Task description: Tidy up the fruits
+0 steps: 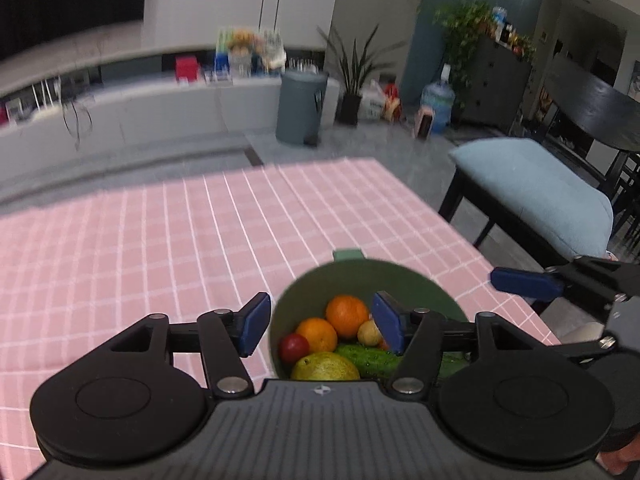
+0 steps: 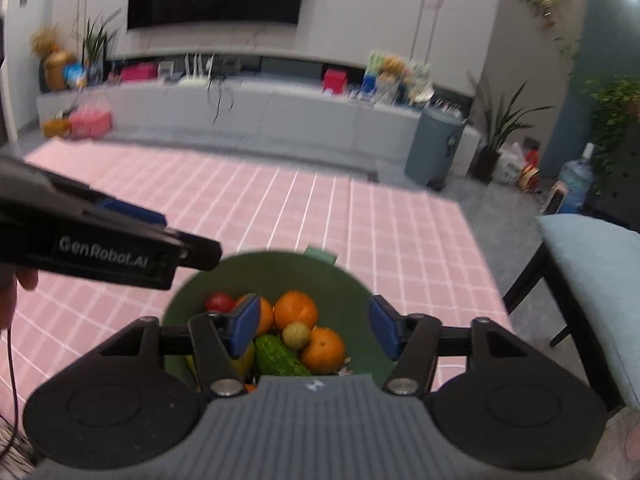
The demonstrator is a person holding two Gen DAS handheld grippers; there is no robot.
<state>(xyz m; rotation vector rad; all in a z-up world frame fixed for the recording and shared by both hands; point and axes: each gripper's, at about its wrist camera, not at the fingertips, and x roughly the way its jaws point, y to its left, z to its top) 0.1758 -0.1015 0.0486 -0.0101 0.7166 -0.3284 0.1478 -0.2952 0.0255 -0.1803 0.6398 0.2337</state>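
Note:
A green bowl [image 1: 360, 276] [image 2: 224, 276] sits on the pink checked tablecloth [image 1: 160, 248] [image 2: 320, 216] near its front edge. It holds oranges [image 1: 346, 315] [image 2: 295, 309], a red fruit [image 1: 294, 347] [image 2: 219, 302], a small yellow-brown fruit [image 1: 369, 332] [image 2: 296, 334], a cucumber [image 1: 366, 354] [image 2: 278, 356] and a yellow-green mango [image 1: 324, 367]. My left gripper [image 1: 320, 326] is open and empty above the bowl's left side. My right gripper [image 2: 314, 330] is open and empty above the bowl. Each gripper shows at the edge of the other's view.
A cushioned bench [image 1: 540, 188] [image 2: 592, 256] stands right of the table. Beyond the table's far edge are a grey bin [image 1: 302, 106] [image 2: 434, 148], a low white cabinet [image 1: 160, 112] [image 2: 240, 112], potted plants and a water bottle [image 1: 438, 106].

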